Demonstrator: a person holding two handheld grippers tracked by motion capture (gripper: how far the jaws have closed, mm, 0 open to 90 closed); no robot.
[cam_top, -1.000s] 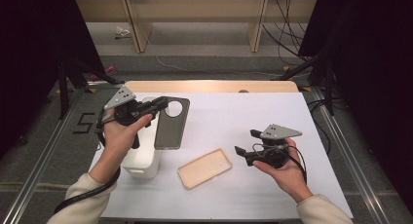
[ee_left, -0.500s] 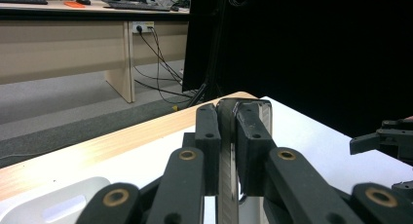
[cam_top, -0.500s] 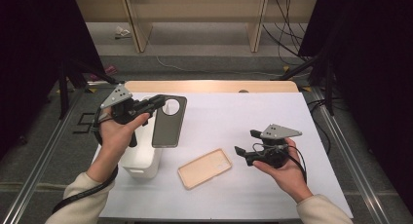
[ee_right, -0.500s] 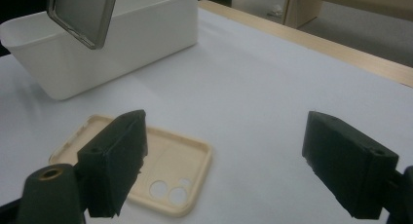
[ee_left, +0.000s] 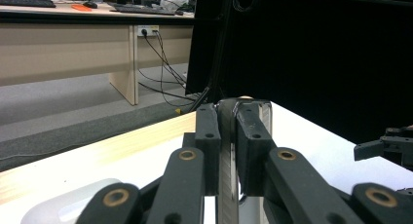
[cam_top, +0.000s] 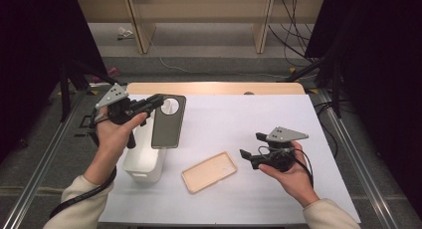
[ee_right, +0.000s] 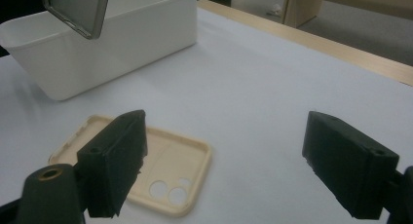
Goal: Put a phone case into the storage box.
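The left gripper (cam_top: 158, 102) is clamped on the dark case (cam_top: 169, 122), held above the table beside the white bin (cam_top: 144, 162), whose near end the forearm hides. The right gripper (cam_top: 251, 148), jaws wide apart, hovers near the beige case (cam_top: 209, 171); its own jaw covers part of that case in the right gripper view.

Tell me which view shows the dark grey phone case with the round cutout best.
The high view: the dark grey phone case shows whole, held by the left hand-held gripper near the white bin. The left gripper view shows its thin edge between the jaws; the right gripper view shows one corner.
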